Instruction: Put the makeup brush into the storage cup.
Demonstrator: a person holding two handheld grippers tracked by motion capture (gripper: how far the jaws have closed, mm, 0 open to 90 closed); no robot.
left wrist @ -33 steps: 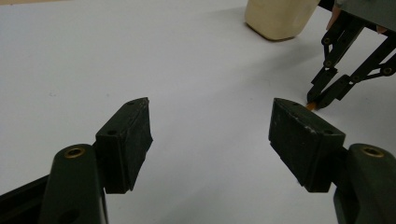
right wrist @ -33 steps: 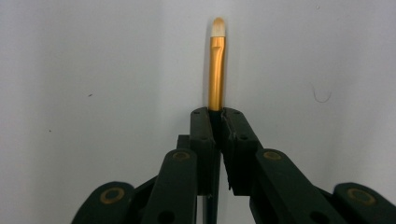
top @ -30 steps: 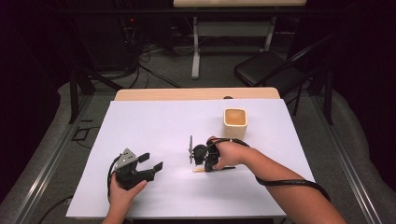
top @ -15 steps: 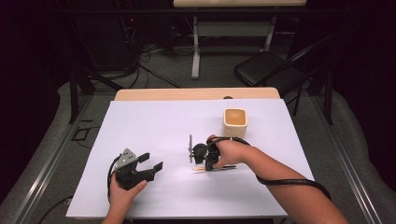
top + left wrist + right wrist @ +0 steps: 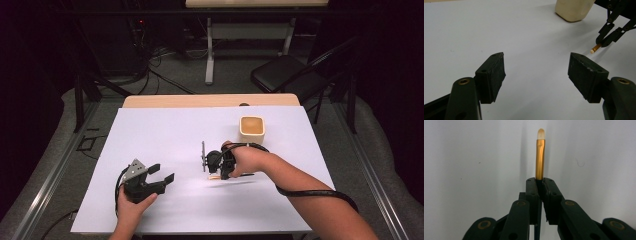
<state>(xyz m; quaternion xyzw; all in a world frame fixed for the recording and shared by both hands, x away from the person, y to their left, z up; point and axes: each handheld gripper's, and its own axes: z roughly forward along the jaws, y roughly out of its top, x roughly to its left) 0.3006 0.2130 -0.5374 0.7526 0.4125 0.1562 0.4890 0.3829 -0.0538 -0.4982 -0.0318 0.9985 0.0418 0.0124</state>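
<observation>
From above, the left gripper [image 5: 162,179] rests at seven o'clock on the white table [image 5: 165,135], jaws spread and empty. The right gripper [image 5: 214,162] sits near the centre, pinching a brush [image 5: 215,177]; a cream cup [image 5: 251,129] stands at one o'clock from it.

In the left gripper view, the brush tip [image 5: 595,48] shows at two o'clock, just above the table, the cup [image 5: 573,10] beyond.

In the right gripper view, the jaws are pressed together on the brush [image 5: 540,157], which points to twelve o'clock.
</observation>
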